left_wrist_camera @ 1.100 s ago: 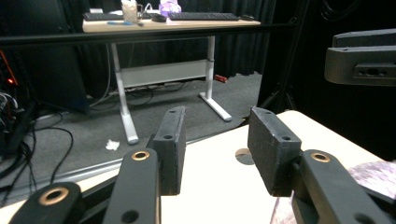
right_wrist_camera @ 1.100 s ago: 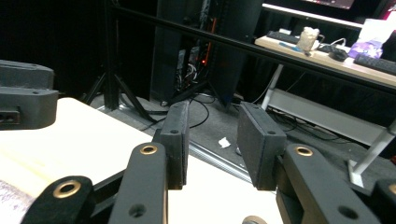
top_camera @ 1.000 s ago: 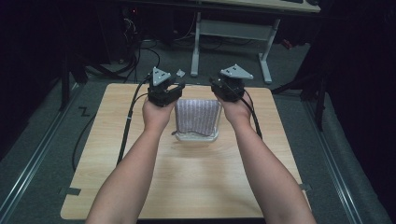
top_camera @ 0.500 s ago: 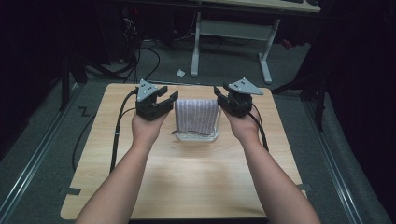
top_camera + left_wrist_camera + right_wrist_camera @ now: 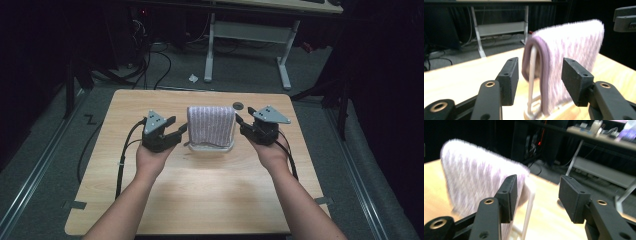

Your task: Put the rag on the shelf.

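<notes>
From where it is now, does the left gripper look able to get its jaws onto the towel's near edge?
Probably yes. The left gripper is open beside the towel draped over the white rack, and nothing lies between them.

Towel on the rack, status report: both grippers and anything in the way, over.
Left gripper open, right gripper open, one each side of the towel. Towel draped over white rack, untouched. Nothing in the way.

A pale wooden worktop (image 5: 200, 200) stands on grey floor (image 5: 30, 200). Behind it, a white-legged desk (image 5: 250, 35) and tangled cables (image 5: 145, 55) sit in near darkness.
</notes>
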A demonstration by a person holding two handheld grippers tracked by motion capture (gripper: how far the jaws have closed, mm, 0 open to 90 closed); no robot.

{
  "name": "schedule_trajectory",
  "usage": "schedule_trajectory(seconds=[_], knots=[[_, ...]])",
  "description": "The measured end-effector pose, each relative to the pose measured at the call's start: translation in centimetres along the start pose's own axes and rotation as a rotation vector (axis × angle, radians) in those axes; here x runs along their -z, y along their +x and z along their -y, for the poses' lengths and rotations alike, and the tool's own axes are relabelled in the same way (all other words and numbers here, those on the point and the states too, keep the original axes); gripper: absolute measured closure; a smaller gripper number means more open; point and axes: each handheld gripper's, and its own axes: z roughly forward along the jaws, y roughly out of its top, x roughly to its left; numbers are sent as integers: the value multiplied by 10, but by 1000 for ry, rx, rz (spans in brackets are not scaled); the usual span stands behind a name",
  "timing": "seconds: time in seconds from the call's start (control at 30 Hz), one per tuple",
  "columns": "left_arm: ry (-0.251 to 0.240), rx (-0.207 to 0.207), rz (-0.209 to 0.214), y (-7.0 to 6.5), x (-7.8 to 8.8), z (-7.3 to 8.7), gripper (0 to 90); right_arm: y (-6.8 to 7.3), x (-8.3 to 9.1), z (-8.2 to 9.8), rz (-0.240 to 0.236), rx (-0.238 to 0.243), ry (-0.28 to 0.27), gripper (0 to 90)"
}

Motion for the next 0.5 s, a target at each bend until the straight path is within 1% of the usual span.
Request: schedule_trajectory(seconds=[0.07,0.1,0.13,0.2,0.23,0.33,0.43,0.5], knots=[[22,0,8,-1,0,10,472,1,3,9,1,7,2,487],[32,3,13,-2,1,15,471,1,5,13,-4,10,17,484],[50,-1,17,-3,1,20,471,1,6,18,-4,8,16,485],[66,3,24,-4,2,31,473,1,9,26,-11,6,36,475],[74,8,28,-4,2,36,473,1,10,32,-15,2,38,475],[106,4,30,-4,5,51,473,1,12,48,-22,-3,65,469],[142,18,39,-4,8,69,468,3,15,64,-28,-14,94,461],[173,36,45,-5,11,81,468,5,18,74,-33,-13,110,458]])
